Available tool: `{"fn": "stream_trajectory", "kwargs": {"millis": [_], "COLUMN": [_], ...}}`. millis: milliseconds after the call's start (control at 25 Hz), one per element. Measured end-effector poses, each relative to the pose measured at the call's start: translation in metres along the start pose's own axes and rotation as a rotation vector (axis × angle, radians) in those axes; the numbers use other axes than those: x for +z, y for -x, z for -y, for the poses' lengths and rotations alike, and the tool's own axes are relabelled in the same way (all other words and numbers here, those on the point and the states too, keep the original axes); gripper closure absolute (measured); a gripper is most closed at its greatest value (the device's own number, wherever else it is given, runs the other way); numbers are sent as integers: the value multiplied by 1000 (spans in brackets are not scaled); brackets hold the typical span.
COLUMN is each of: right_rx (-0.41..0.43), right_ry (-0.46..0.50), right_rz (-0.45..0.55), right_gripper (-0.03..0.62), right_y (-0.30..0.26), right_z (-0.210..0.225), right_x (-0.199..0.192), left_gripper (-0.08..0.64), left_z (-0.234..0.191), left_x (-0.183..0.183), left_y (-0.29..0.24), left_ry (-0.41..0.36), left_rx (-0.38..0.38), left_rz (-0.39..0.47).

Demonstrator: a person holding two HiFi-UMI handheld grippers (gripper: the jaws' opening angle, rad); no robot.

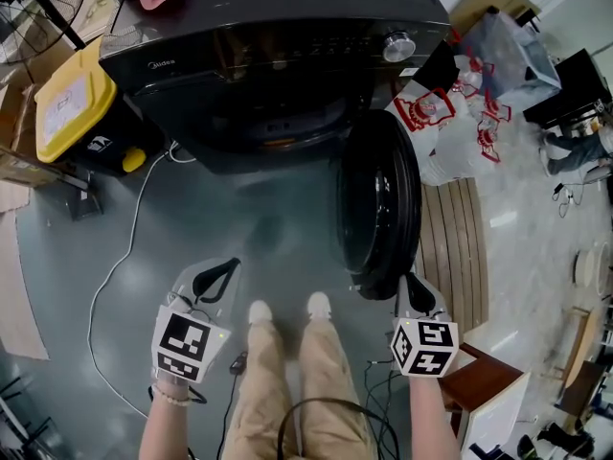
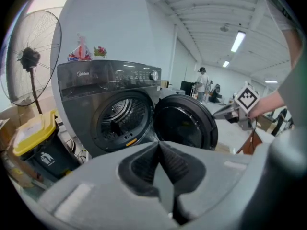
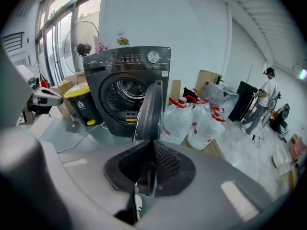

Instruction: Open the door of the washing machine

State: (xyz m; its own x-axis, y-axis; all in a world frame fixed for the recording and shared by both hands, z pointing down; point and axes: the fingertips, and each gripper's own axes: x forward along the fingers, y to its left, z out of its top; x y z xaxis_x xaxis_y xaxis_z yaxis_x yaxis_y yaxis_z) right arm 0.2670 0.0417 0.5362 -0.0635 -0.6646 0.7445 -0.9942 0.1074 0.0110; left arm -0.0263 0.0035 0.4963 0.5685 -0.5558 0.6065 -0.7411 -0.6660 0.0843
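Up at 12 o'clock sits our washer (image 1: 268,56), and its door (image 1: 378,204) already hangs wide open toward 2 o'clock, with the drum (image 2: 120,116) in plain sight. So we'd call the opening step pretty much done; next we'd just back off without knocking it shut. Our left gripper (image 1: 218,272) at 7 o'clock is pressed together, empty. The right gripper (image 1: 414,290) at 5 o'clock, near the door's rim, looks pinched together on nothing too. The door's round, dark and glossy.

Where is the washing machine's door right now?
In the head view the door stands swung open at centre-right, out from the washing machine, just ahead of the right gripper, with the water jugs to its right.
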Motion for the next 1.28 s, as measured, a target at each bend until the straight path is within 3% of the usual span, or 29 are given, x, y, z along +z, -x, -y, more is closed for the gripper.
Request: {"fn": "stream_trajectory", "kwargs": {"millis": [320, 720, 1000, 1280], "right_rx": [-81, -80, -41, 62], "right_ry": [-9, -39, -47, -1], "right_rz": [10, 28, 2, 24], "right_gripper": [588, 588, 588, 588], "right_y": [0, -3, 2, 29], "right_z": [59, 97, 90, 40], "right_x": [-2, -1, -2, 23], "left_gripper": [565, 566, 566, 566], "left_z": [17, 35, 39, 29], "left_x": [6, 14, 23, 44], "left_y": [-3, -11, -2, 41], "left_ry": [9, 23, 37, 45], "left_rx": [21, 30, 32, 62], "left_rz": [-9, -2, 4, -1]}}
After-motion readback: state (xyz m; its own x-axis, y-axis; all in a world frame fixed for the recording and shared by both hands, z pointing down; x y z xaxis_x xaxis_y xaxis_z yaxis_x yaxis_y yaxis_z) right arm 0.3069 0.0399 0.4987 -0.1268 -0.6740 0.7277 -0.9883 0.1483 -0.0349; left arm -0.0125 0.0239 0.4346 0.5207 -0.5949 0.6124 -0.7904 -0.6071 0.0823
